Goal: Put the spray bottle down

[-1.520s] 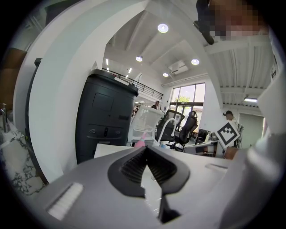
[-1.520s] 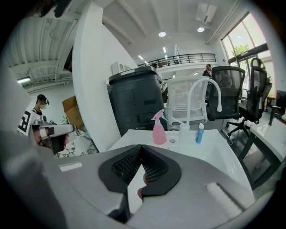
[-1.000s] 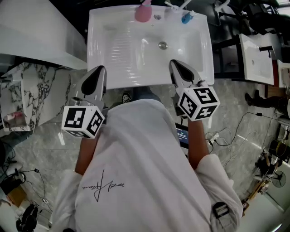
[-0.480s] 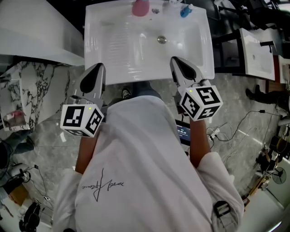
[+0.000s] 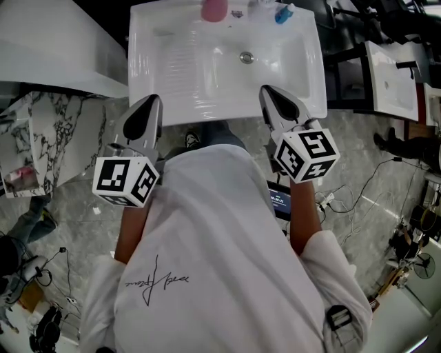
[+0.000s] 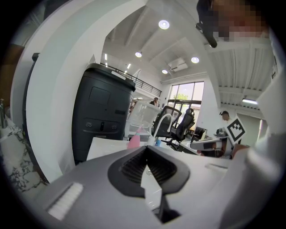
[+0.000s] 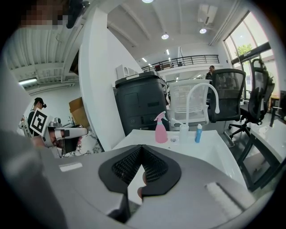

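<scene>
The pink spray bottle [image 5: 214, 9] stands upright on the back rim of the white sink [image 5: 200, 76], next to the tap; it also shows in the right gripper view as a pink bottle [image 7: 161, 129] and, smaller, in the left gripper view [image 6: 133, 142]. My left gripper [image 5: 154, 101] hovers at the sink's near left edge, shut and holding nothing. My right gripper [image 5: 266, 90] hangs over the near right edge, also shut and empty. Both point toward the basin, well short of the bottle. In their own views the left gripper [image 6: 146, 148] and the right gripper [image 7: 141, 146] have jaws meeting at the tip.
A small blue bottle [image 5: 283, 14] and a clear one [image 7: 183, 133] stand beside the curved tap [image 7: 203, 96]. A dark cabinet [image 7: 140, 105] stands behind the sink. A marble-patterned surface [image 5: 41, 145] lies left; cables [image 5: 358, 200] run over the floor at the right.
The sink has slid slightly upward in the head view. Both grippers stay where they were, shut.
</scene>
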Tool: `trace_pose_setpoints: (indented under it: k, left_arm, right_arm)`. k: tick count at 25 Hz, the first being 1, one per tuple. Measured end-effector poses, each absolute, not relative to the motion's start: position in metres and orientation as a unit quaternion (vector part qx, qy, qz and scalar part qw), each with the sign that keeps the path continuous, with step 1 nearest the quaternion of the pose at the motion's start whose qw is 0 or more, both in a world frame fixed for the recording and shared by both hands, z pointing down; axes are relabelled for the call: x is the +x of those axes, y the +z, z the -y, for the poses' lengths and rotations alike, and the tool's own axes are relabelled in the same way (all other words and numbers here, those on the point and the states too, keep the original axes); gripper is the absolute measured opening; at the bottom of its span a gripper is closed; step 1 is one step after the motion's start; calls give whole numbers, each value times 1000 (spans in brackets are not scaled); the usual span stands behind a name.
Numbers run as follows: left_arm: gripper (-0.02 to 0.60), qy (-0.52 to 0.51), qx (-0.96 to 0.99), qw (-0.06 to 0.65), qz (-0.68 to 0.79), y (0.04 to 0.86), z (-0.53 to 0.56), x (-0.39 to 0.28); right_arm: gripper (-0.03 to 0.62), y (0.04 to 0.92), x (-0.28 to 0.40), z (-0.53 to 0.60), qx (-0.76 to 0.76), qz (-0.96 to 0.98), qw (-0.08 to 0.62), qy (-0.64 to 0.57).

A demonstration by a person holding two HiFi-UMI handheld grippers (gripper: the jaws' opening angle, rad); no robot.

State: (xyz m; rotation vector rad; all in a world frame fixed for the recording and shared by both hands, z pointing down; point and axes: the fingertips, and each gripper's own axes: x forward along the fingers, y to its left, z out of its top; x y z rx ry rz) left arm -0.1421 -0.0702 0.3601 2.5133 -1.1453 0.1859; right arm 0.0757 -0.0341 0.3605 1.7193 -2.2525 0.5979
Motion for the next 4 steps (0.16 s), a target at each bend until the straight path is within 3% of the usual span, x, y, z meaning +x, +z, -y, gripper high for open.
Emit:
trace_pose_setpoints:
  k: [4]
  left_arm:
    - [54, 67, 893, 186, 405, 362, 70, -141]
  right_arm:
    - [-3, 363, 74, 35, 587, 774, 133, 199]
